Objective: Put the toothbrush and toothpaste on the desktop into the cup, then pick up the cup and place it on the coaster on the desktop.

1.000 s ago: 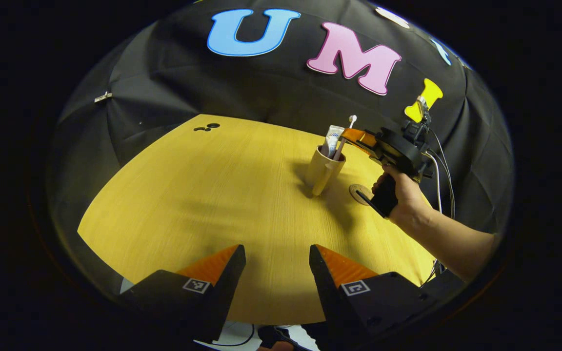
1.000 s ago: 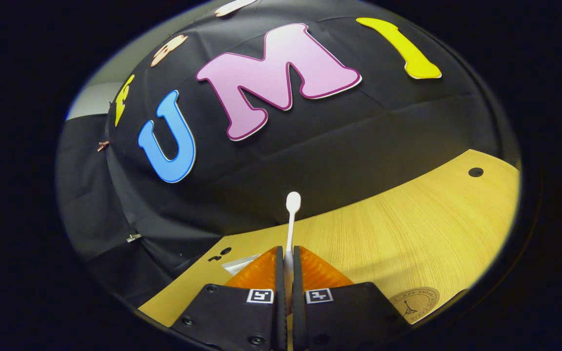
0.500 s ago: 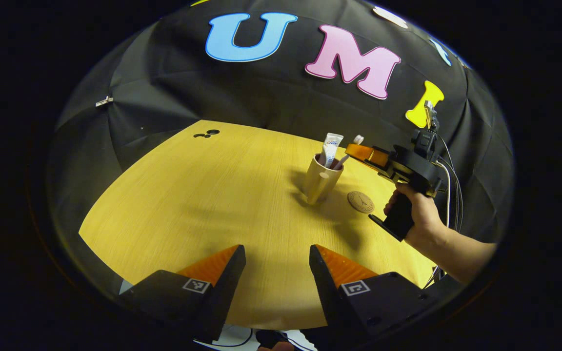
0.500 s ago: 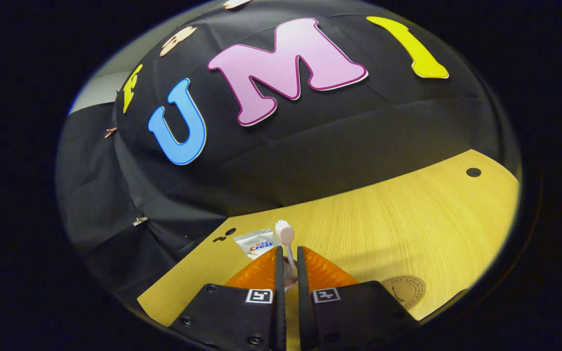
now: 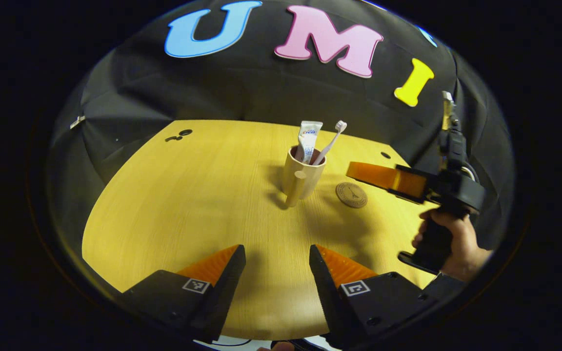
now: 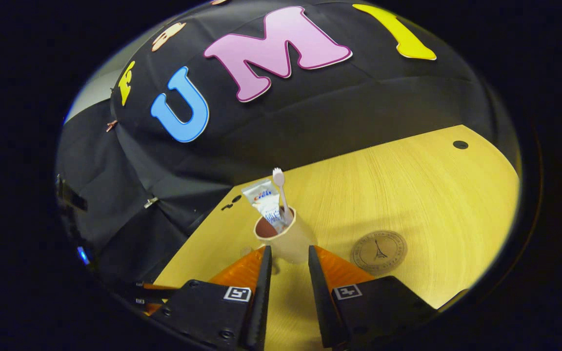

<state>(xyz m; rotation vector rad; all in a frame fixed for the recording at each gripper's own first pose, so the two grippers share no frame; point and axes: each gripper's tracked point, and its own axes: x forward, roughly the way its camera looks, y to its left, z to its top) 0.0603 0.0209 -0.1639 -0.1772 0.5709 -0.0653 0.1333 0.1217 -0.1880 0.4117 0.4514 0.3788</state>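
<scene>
Cup [image 5: 301, 171] stands upright on the tabletop [image 5: 188, 195], near the middle, its handle turned toward the left gripper's camera. Toothpaste [image 5: 307, 140] and toothbrush [image 5: 331, 141] both sit inside the cup; the tube stands nearly straight, the brush leans to the right with its bristle head up. Coaster [image 5: 351, 194] lies flat on the tabletop just to the right of the cup in the left gripper view, apart from it, with nothing on it.

Left gripper [image 5: 277, 256]: low over the near edge of the tabletop, jaws spread, nothing between them. Well apart from the cup.

Right gripper [image 6: 287, 258]: jaws spread, nothing pinched. In the right gripper view the cup [image 6: 285, 239] sits just beyond the 2 fingertips, in line with the gap between them; the pictures do not settle whether they touch it. Toothpaste [image 6: 265, 202] and toothbrush [image 6: 281, 191] rise from the cup's mouth here too. Coaster [image 6: 378, 251] lies to the right of the cup in this view.

In the left gripper view the right gripper [image 5: 354, 169] is seen from the side, held by a hand [image 5: 456, 241] at the grip, its fingers pointing toward the cup from the right, above the coaster's far side.
</scene>
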